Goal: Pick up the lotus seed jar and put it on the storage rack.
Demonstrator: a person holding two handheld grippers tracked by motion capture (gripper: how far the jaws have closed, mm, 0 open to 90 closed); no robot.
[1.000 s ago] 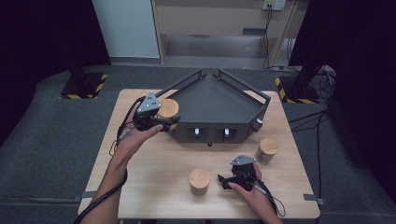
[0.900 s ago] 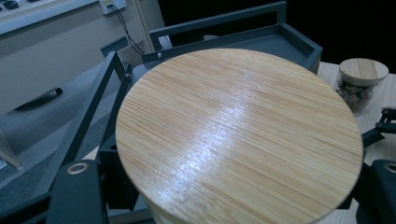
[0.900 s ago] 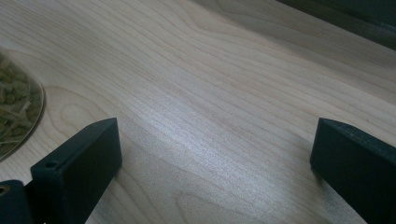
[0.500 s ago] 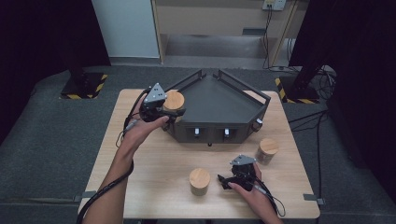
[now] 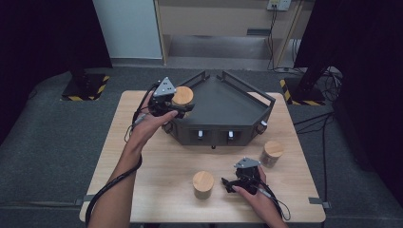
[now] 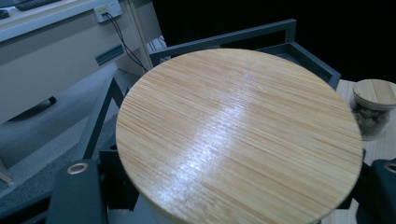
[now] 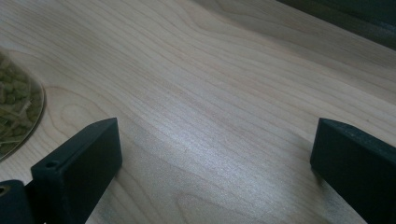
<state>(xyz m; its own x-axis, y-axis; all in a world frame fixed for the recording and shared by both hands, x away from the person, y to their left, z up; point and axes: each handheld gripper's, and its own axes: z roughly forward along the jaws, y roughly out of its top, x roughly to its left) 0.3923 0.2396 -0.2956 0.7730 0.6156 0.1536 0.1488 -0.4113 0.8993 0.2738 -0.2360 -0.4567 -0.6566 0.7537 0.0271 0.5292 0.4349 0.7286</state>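
Left gripper (image 5: 177, 105) clamped on round jar with pale bamboo lid (image 5: 182, 96), carried upright at near-left rim of dark angular metal tray (image 5: 223, 102) — tray floor just beyond and right of jaws. Lid flat, glossy, fine-grained. Further right, 2 similar jars on light wood table (image 5: 157, 180); right gripper (image 5: 227, 184) resting there, jaws apart, empty.

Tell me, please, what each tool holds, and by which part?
The left tool grips a bamboo-lidded jar by its sides, below the lid. The right tool holds nothing.
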